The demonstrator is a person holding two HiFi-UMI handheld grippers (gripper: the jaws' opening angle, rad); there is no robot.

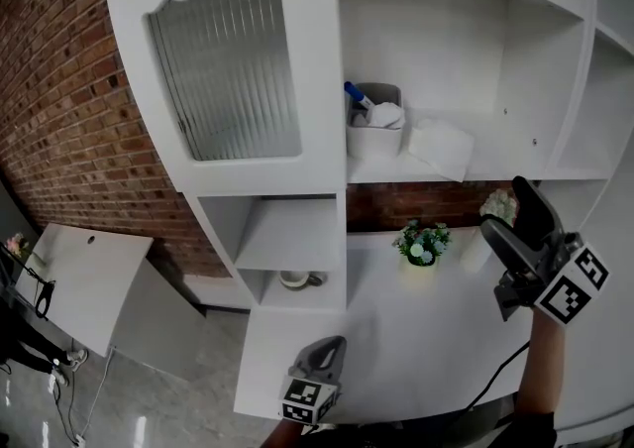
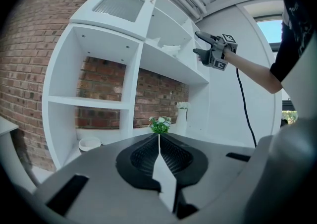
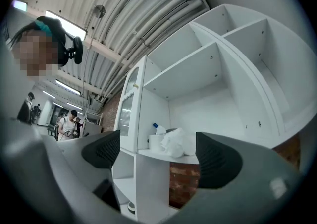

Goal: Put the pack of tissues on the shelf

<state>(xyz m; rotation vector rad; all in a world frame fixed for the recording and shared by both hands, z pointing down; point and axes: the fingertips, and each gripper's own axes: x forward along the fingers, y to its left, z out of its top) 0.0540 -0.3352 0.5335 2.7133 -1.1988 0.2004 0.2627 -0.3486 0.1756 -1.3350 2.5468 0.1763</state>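
**Tissue pack on the shelf; both grippers empty**

We find the pack of tissues point(image 1: 442, 148) lying on the open shelf point(image 1: 485, 167) of the white unit, just beside a white container point(image 1: 374, 137), with one corner close to the shelf's front edge. We judge the placement effectively done.

The right gripper point(image 1: 503, 206) hangs below and to the right of the pack. Its jaws are released and wide apart, with nothing between them, and they are aimed at the shelf.

The left gripper point(image 1: 332, 347) sits low over the tabletop point(image 1: 436, 327). Its jaws are clenched on nothing. It looks idle, since we judge one gripper enough for so light a pack.
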